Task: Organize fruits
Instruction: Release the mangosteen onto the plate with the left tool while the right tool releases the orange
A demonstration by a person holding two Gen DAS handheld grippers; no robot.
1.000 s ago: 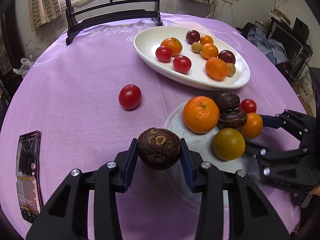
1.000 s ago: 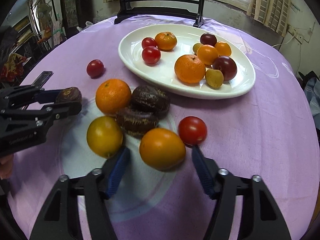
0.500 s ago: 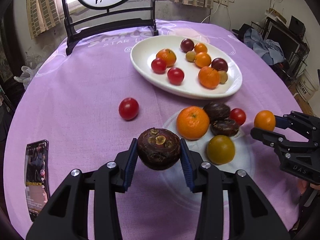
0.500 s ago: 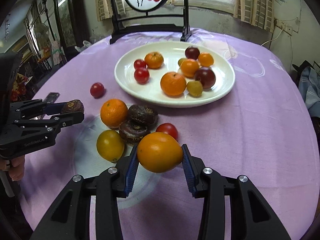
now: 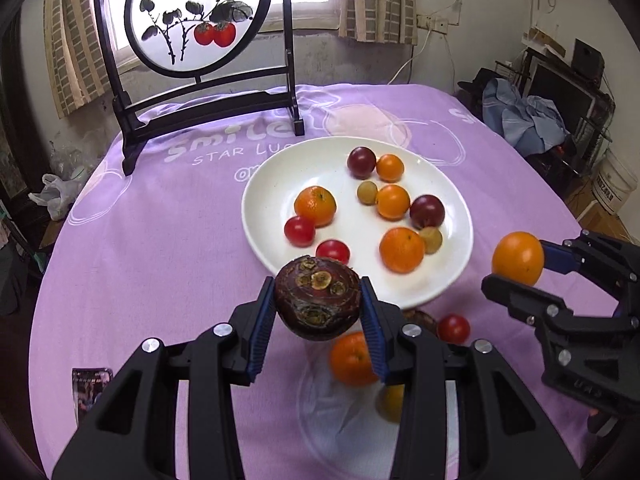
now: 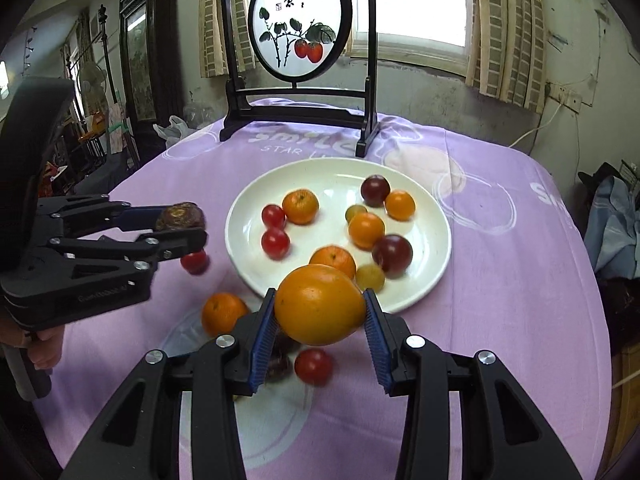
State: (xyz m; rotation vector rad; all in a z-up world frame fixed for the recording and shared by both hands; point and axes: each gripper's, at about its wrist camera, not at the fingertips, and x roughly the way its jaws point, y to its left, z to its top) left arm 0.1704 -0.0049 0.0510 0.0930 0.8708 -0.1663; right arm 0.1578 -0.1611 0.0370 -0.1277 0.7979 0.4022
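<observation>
— Above the table's near edge, what could go wrong for you?

— Your left gripper [image 5: 320, 312] pinches a dark mangosteen [image 5: 318, 298] by its sides only; a jolt could roll it out onto the white plate [image 5: 276, 184]. Your right gripper [image 6: 320, 320] clamps an orange fruit [image 6: 318, 304] between both pads, and it bulges past them, so it may slip.
</observation>
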